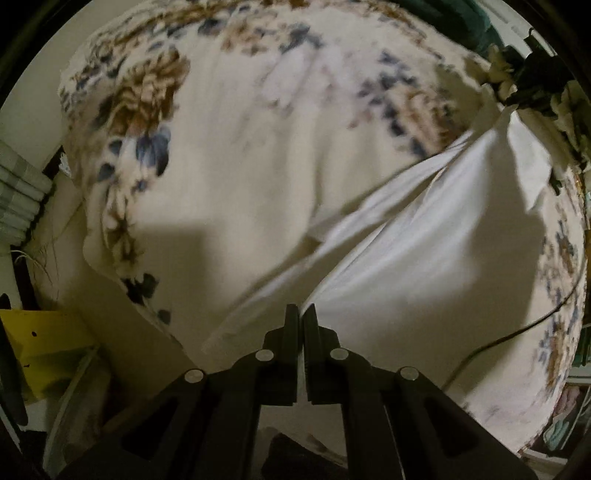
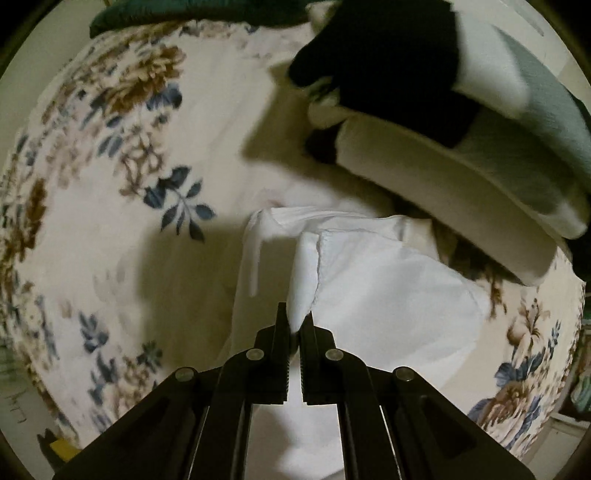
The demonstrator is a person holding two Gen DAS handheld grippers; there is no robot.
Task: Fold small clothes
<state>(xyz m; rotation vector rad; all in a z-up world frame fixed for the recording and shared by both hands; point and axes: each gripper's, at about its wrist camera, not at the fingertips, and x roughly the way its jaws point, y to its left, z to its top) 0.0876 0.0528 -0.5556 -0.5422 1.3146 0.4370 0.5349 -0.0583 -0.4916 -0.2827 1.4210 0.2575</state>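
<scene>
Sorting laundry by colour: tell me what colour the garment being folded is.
Plain white garment, clearest in the right wrist view.

A home bedroom: a floral bedspread (image 1: 207, 155) in cream, brown and blue fills most of both wrist views as the work surface. In the right wrist view a pile of folded clothes (image 2: 480, 155) sits at 1 o'clock, with dark green bedding (image 2: 184, 14) at 12 o'clock. The left wrist view shows stacked pale linens (image 1: 20, 192) at 9 o'clock.
</scene>
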